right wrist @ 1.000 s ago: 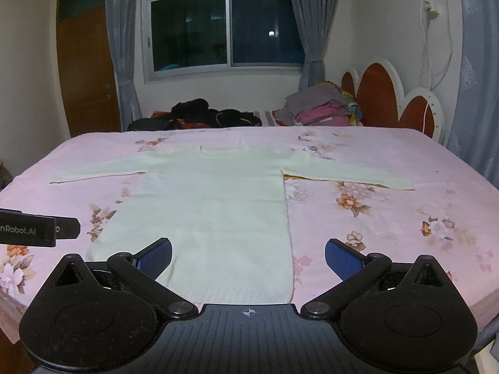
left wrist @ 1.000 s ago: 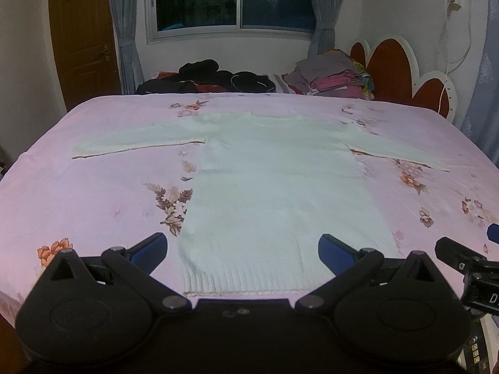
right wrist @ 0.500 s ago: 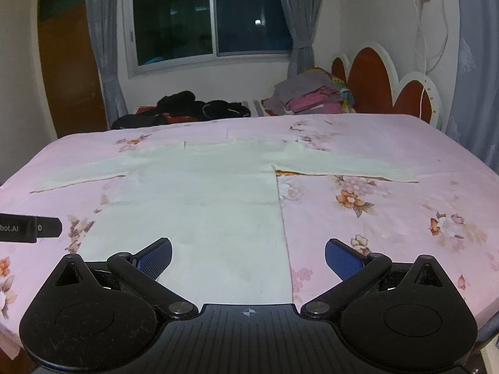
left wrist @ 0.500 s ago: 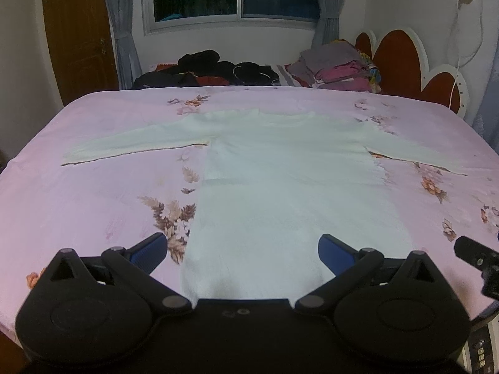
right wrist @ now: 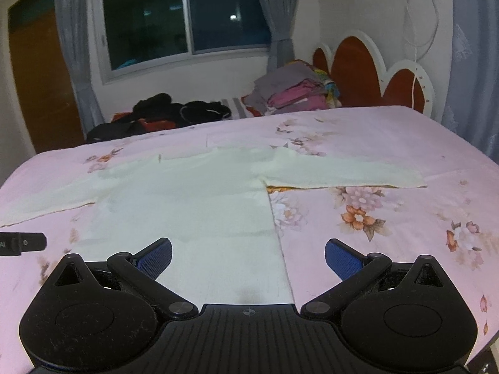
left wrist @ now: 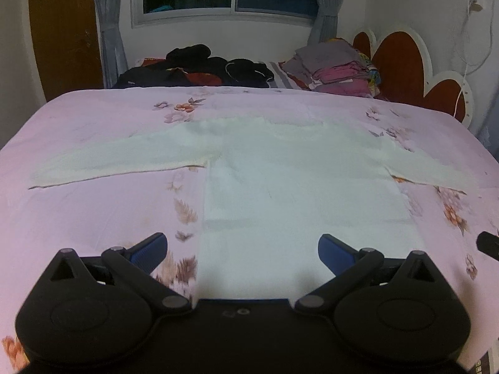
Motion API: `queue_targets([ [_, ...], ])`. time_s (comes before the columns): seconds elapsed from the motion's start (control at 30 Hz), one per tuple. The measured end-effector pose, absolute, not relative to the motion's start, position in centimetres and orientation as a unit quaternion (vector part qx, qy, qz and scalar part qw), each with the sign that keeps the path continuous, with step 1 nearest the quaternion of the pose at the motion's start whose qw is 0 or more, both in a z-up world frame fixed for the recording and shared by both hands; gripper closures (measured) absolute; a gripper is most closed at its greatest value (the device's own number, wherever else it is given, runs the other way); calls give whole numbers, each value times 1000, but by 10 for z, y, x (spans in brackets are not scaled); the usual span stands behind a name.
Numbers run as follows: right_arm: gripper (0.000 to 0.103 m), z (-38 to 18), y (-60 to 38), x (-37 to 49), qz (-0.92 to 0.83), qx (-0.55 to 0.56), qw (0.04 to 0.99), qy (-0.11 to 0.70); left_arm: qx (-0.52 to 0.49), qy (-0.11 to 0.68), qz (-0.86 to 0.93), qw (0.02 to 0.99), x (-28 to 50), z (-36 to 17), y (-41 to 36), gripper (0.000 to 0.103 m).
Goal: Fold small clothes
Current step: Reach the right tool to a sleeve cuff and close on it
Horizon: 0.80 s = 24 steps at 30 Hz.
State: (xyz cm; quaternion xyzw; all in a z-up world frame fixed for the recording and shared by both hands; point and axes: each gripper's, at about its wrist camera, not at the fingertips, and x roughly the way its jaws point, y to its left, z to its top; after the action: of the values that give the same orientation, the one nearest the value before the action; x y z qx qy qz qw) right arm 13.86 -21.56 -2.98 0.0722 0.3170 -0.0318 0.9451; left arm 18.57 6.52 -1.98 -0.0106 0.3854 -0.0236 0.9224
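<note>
Both claws are moving in over the near edge of the bed [left wrist: 78, 118], and the pale sweater [left wrist: 299, 187] now fills more of each wrist view than it did a second ago, its ribbed hem having slipped out of sight beneath the claw bodies. The sweater is lying flat and face-up on the pink floral sheet, sleeves stretched out to either side, neckline toward the window. The left claw [left wrist: 242, 249] is hovering over the lower body of the garment with its blue pads spread wide and nothing between them; the right claw [right wrist: 248, 254] is equally spread and empty, sitting astride the sweater's right side seam. Neither is touching cloth yet as far as I can tell. This advance suggests the folding is only beginning: no crease has been made, and the claws seem to be closing on the hem or sides for a first grasp. Dark clothes [left wrist: 199, 68] and a folded stack [left wrist: 336, 68] are lying beyond the far edge of the bed.
</note>
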Motion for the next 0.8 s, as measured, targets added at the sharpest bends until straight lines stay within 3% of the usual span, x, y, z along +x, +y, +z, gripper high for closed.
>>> queue_targets([
  [0.8,1,-56,-319,260,-89,108,942,304,2,379,-29,925,289,-49,33,0],
])
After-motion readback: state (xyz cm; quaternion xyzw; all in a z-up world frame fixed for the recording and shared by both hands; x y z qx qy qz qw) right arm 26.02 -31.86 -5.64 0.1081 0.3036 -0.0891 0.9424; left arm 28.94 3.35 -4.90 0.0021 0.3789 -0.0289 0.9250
